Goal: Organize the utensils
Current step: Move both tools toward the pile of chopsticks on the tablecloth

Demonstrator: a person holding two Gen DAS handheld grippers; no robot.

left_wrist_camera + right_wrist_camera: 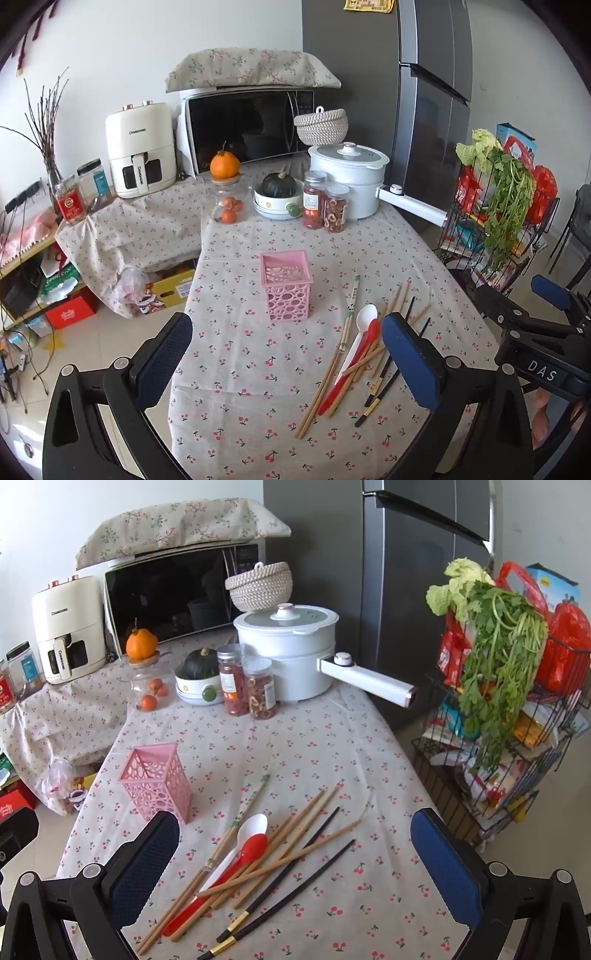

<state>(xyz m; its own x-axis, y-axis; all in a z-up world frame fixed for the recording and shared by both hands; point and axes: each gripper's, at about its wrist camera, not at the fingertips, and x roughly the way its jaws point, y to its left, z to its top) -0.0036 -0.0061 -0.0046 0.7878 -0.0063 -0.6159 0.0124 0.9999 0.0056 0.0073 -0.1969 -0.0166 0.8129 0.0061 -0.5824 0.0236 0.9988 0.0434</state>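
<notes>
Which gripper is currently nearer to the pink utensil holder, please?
Left. The left gripper faces the pink utensil holder almost head-on, while the right gripper hovers over the utensil pile, holder off to its left.

Both fisheye views look forward and down along their own 2 fingers, from above the table's near end toward the microwave (247, 129) at the back. The left wrist view sits farther left, the right wrist view farther right and lower. Both share the pink basket (286, 284) and scattered utensils (255, 871).
</notes>
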